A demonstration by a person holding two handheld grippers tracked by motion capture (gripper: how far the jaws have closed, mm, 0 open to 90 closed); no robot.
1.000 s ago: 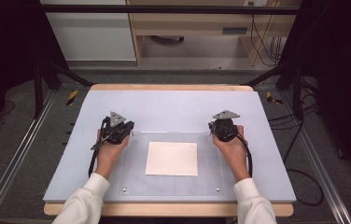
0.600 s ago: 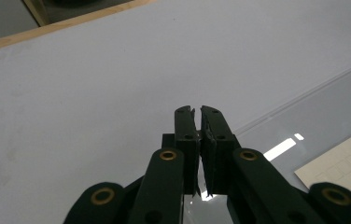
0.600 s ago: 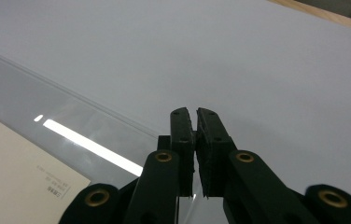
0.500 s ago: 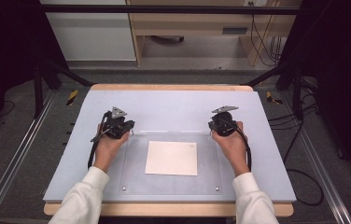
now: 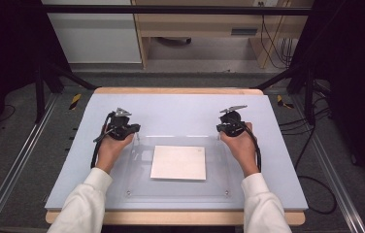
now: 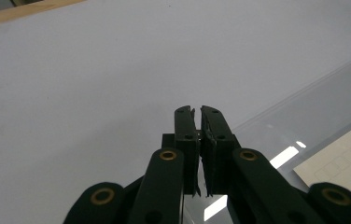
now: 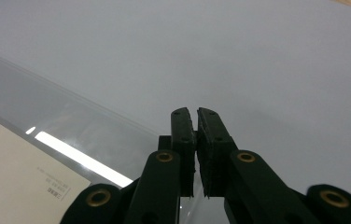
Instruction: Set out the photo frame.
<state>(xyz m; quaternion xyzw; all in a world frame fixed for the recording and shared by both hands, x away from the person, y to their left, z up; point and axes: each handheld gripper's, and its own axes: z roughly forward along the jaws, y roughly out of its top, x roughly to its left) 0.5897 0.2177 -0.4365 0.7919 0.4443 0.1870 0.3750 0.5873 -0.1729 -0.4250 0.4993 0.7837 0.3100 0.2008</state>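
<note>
Both tools closed, jaws pinched together, nothing between them. Left tool (image 5: 133, 130) sits at the far-left corner of the clear acrylic sheet (image 5: 137, 179); right tool (image 5: 222, 127) at its far-right corner. White paper (image 5: 178, 162) lies flat under or on that sheet, between the two tools and nearer the person than both, untouched. Beyond the jaws: bare pale counter (image 5: 180, 109). Looks like the start: hands staged, no grip on sheet or paper yet. Whole job is left, as far as I can judge.
</note>
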